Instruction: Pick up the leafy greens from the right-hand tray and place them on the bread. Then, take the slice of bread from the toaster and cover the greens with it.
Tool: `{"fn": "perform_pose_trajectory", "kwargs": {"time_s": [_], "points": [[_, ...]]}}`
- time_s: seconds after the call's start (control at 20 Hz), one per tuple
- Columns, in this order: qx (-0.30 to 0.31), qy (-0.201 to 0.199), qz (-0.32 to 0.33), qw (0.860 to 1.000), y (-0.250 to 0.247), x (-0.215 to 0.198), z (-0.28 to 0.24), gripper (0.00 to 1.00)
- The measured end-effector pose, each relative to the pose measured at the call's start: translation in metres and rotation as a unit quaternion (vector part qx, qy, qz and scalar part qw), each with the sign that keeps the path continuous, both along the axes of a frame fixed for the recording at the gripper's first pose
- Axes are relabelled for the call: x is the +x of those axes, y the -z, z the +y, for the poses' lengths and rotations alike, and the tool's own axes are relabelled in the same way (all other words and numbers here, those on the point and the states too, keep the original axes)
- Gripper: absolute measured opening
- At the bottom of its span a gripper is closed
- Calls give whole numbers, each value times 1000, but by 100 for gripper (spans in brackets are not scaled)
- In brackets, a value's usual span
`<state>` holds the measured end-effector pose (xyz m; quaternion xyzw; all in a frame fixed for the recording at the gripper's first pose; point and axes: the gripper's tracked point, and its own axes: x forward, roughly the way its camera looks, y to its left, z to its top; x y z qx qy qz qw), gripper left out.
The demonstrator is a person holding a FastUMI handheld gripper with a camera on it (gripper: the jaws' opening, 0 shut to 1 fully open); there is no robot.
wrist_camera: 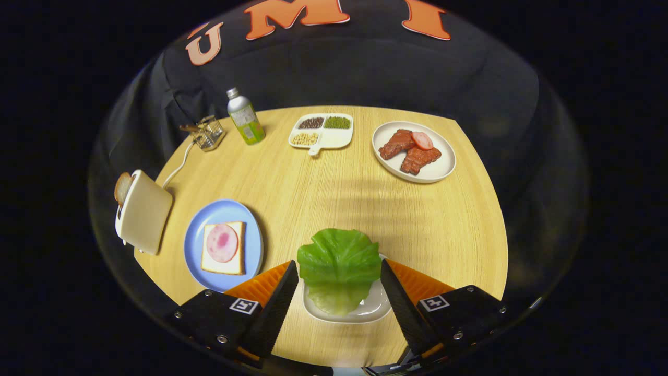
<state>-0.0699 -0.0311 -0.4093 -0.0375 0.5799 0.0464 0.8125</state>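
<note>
A green lettuce leaf sits between my two fingers, its edges touching both pads. My gripper is shut on it, just above a small white tray where a paler green part of the leaf lies. To the left of my fingers a blue plate carries a slice of bread topped with a round pink ham slice. Farther left stands a cream toaster with a second bread slice sticking out of its slot.
On the round wooden table, a white plate of meat pieces sits far right. A divided white dish of beans, a green bottle and a small wire basket stand along the back. The toaster's white cord runs toward the basket.
</note>
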Motion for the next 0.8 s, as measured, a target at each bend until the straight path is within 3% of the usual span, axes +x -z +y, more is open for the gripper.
{"fn": "perform_pose_trajectory", "kwargs": {"time_s": [0.55, 0.8], "points": [[-31, -39, 81, 995, 64, -15, -5, 91], [-46, -31, 100, 993, 82, -16, -14, 84]]}}
